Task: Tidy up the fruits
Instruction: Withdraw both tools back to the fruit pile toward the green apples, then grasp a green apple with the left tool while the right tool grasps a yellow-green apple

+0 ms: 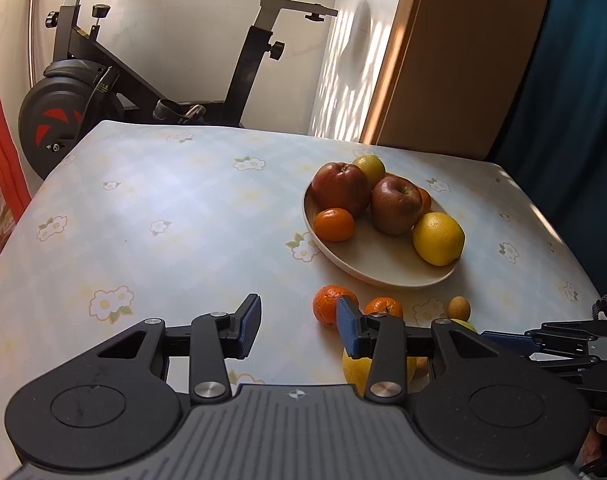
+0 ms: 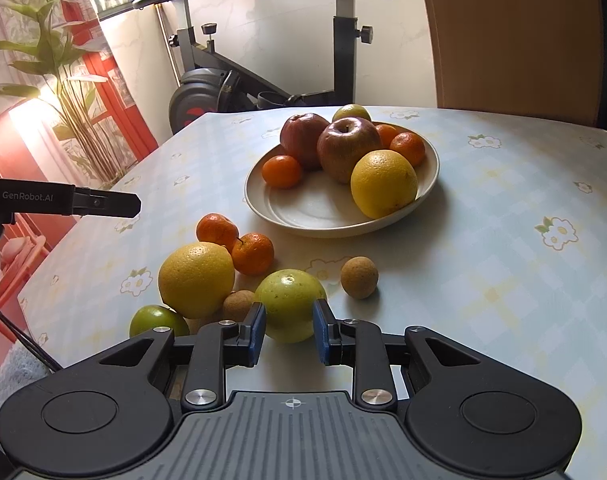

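**Op:** Right claw (image 2: 289, 330) first. Its blue pads pinch the pale green fruit (image 2: 290, 306) at its widest part, low over the tabletop (image 2: 503, 280). I can't tell whether the fruit is lifted or resting.

**Spotter:** And the left?

**Op:** Left claw (image 1: 299, 328) is spread and holds nothing, hovering over bare cloth beside the loose pile.

**Spotter:** Which step, by your reading?

**Op:** Pick-up, I'd say. The grip looks made; the next move calls for a lift clear of the neighbours and a carry to the plate (image 2: 315, 220), into the bare gap at its near side.

**Spotter:** Neighbours?

**Op:** A big yellow orange (image 2: 196, 280), pebbled skin, sits left of the green fruit. A small brown fruit (image 2: 239, 304), dull and rough, lies between them. Two glossy mandarins (image 2: 239, 246) touch each other behind. Another brown fruit (image 2: 358, 277) sits apart to the right; a green one (image 2: 159, 320) lies at the far left.

**Spotter:** The plate?

**Op:** Shallow, cream, smooth. It holds two waxy red apples (image 2: 331, 146), mandarins and an orange. All round, so apt to roll. The cloth is slick checked vinyl with flowers.
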Motion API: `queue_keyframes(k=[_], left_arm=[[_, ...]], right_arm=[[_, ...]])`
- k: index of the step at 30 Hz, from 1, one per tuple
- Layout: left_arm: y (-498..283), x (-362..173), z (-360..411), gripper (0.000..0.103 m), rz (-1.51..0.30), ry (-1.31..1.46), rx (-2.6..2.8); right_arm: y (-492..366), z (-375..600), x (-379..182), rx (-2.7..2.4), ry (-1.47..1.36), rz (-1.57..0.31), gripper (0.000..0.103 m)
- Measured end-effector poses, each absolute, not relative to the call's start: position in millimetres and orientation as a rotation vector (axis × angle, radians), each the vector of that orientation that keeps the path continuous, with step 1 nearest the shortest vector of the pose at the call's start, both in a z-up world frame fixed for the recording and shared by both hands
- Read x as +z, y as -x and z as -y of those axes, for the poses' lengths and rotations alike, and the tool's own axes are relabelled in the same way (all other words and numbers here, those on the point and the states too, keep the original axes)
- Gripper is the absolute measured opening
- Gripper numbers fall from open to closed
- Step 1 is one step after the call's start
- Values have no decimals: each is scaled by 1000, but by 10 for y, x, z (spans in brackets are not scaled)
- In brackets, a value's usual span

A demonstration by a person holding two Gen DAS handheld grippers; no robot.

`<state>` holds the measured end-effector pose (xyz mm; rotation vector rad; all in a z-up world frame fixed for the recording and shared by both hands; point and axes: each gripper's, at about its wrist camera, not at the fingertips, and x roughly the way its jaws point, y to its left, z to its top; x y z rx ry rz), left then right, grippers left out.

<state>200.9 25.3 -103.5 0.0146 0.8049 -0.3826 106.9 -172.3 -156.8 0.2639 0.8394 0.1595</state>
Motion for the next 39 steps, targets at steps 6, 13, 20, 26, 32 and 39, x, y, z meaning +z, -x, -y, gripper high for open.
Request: queue_keyframes(k=[6, 13, 20, 26, 32, 39], left_arm=[[-1967, -1047, -251, 44, -805, -18, -390], [-1961, -1051, -255, 43, -805, -17, -392], [-1885, -1080, -258, 44, -806, -22, -407], [-1857, -1097, -258, 44, -815, -17, -416], [-1788, -1157, -238, 45, -832, -12, -435], [-1730, -1243, -208, 46, -862, -17, -459]], right_arm=[[-1026, 1724, -1585, 159, -270, -855, 24], [-1000, 1693, -1632, 181, -281, -883, 28], [-1022, 1661, -1582, 193, -253, -866, 35], [-1094, 1687, -1565, 191, -254, -855, 43], [-1208, 1727, -1621, 207, -265, -871, 46], [-1228, 1759, -1699, 210, -316, -878, 43]])
